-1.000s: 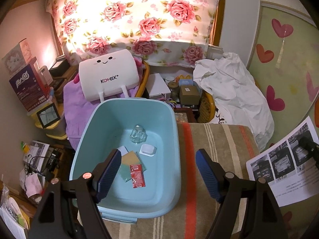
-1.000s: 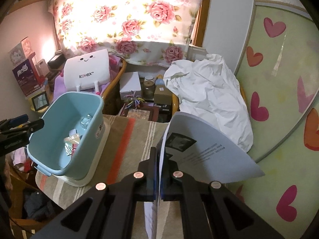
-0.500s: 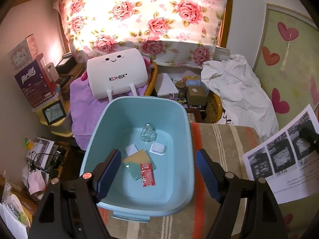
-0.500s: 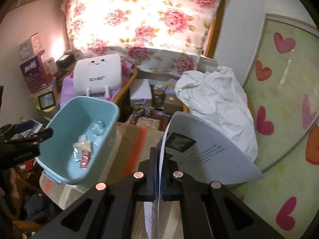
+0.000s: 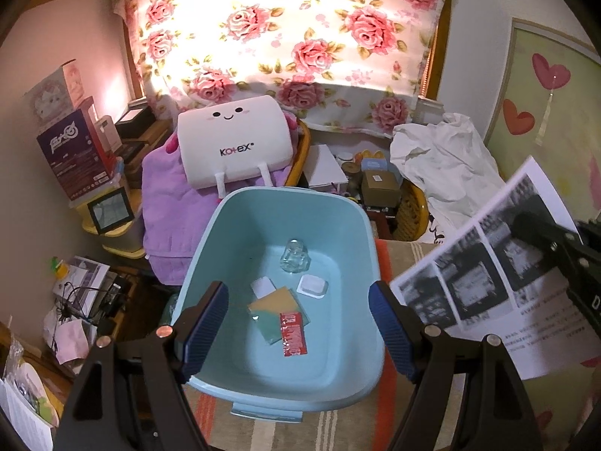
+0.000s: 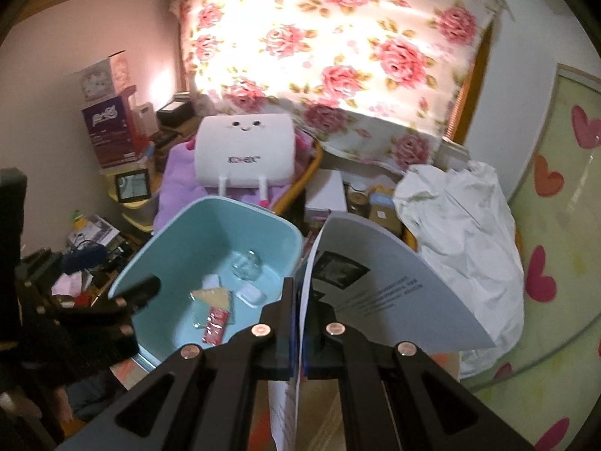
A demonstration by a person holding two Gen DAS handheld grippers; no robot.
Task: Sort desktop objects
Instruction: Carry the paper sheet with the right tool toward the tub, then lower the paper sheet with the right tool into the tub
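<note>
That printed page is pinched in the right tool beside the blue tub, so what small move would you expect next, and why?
Probably carry the white printed paper sheet leftward over the light blue plastic tub before letting go. The right tool is shut on the sheet, which hangs beside the tub's rim, and the tub already holds small sorted items.

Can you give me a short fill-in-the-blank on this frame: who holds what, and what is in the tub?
1. The right tongs are shut on a printed ____.
2. The left tongs are open and hold ____.
3. The red packet lies inside the light blue ____.
4. The small glass jar in the tub lies nearer the tub's ____ end than the packet does.

Missing words: sheet; nothing; tub; far
</note>
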